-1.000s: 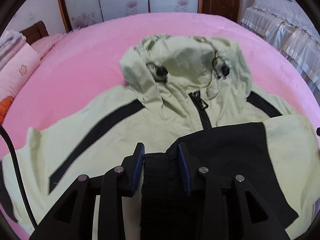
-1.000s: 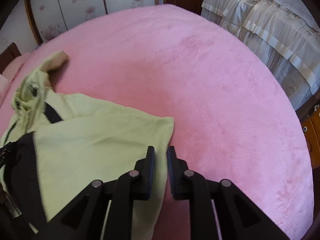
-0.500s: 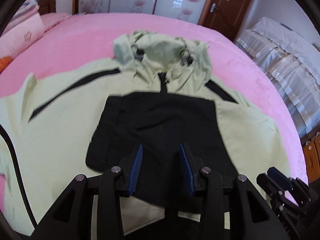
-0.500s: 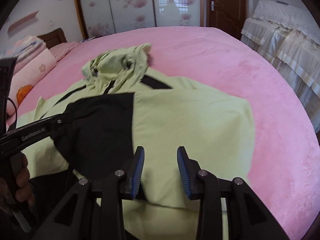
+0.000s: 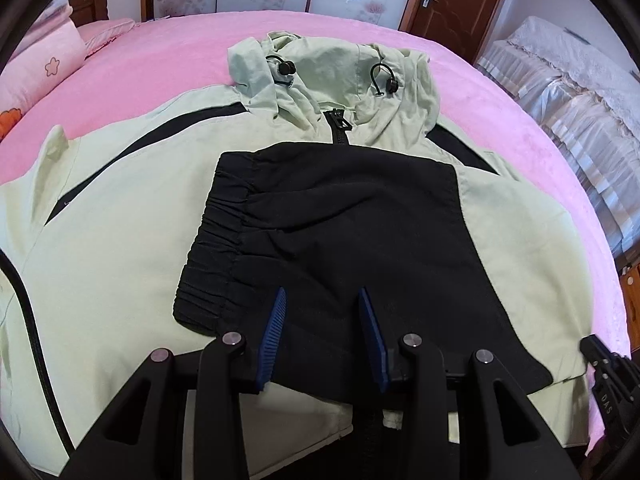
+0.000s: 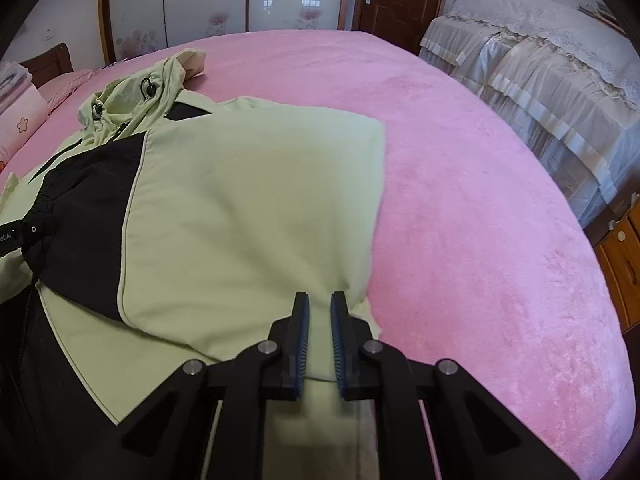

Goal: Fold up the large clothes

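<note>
A pink bed [image 5: 120, 80] is being used as the folding surface, and a pale green jacket [image 5: 112, 220] with black panels is lying spread on it, front up, its long axis running from the hood [image 5: 332, 68] at the far end to the hem at the near end, where both grippers are being held. A black-cuffed sleeve [image 5: 320, 220] is lying folded across the chest. The left gripper [image 5: 322, 336] is being held over that sleeve with its jaws spread and nothing pinched between them. The right gripper [image 6: 319, 338] is being held at the jacket's near right corner, beside bare bed; its jaws have just been closing, and green fabric [image 6: 316, 320] is being pinched between them. The next fold is judged to turn on this corner, which is nearer the right hand than the left. No containers are being shown.
</note>
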Demonstrator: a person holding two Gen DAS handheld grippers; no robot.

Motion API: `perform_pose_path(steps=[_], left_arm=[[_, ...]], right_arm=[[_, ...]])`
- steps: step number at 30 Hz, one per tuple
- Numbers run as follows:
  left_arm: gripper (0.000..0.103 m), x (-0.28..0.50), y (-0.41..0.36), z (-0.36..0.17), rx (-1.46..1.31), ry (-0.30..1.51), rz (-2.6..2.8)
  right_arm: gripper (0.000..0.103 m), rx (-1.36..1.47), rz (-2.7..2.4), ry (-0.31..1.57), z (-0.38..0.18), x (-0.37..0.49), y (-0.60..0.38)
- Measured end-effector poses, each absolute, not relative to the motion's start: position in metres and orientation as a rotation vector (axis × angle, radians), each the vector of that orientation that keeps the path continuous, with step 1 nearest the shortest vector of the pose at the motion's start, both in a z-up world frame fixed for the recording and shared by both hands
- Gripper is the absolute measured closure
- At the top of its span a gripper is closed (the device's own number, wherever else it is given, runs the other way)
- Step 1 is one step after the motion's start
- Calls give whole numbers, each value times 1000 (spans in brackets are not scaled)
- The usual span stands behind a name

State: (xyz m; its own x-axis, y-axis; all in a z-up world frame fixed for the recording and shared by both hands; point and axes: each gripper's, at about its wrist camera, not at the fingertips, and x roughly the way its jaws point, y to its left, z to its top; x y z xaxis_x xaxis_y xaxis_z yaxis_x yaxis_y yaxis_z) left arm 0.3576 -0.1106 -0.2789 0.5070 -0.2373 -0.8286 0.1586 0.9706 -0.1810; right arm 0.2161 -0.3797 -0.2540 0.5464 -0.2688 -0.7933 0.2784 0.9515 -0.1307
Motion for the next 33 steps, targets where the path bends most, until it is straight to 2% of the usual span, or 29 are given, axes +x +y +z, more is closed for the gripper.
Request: perform_pose_path(steps=[1, 2, 4, 9, 11, 25, 29, 33], left_arm=[[66, 358, -111, -279, -80, 1014, -238], [65, 358, -112, -279, -77, 1015, -240], [61, 358, -114, -278, -65, 1020, -247], [49, 357, -122, -275, -23, 1042, -246], [47, 355, -125, -273, -12, 1052, -242], [40, 323, -133, -242, -57, 1108, -294], [35, 313, -129, -222, -75, 1096, -312], [35, 298, -120, -198, -83, 1078, -326]], right_arm=[[91, -4, -366, 935, -254, 214, -381], [84, 4, -387, 931, -255, 212, -385], [76, 68, -380, 948, -263, 211, -398], [76, 86, -375, 959, -261, 212, -398], [76, 69, -388, 957, -258, 211, -394], [75, 242, -343, 965, -227, 185, -377], [64, 246, -325, 951, -211, 175, -366], [54, 238, -296, 921, -189, 163, -350]])
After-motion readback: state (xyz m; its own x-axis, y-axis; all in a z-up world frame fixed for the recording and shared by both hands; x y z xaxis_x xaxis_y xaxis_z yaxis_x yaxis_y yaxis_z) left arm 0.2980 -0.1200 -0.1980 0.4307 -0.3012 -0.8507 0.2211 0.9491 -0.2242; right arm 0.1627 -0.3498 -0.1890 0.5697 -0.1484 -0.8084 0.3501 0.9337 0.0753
